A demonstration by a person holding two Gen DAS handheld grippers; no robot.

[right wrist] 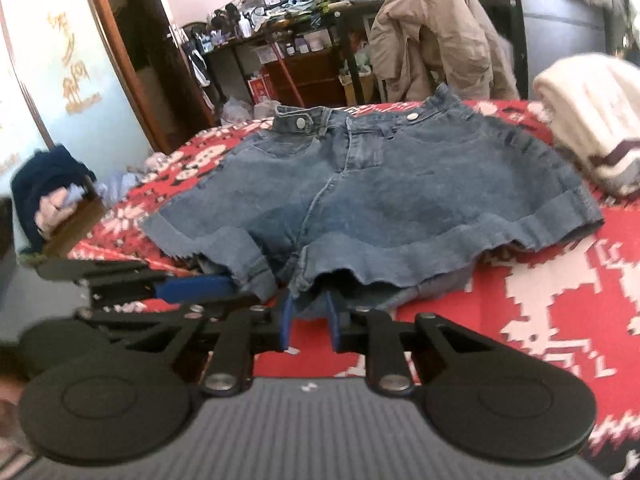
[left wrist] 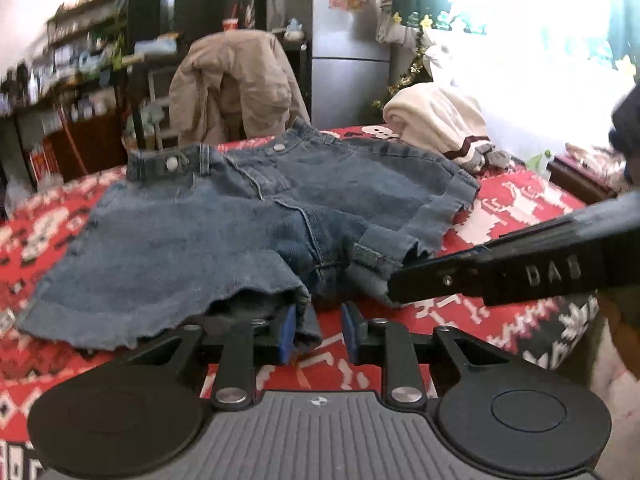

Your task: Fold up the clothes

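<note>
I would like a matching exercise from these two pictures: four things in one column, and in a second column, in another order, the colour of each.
Things:
1. shorts
2. jacket on the chair
3. sweater
4. bedcover

Colours:
A. red with a white pattern
B. beige
C. blue denim
D. cream with a dark band

Pairs: 1-C, 2-B, 3-D, 4-A
</note>
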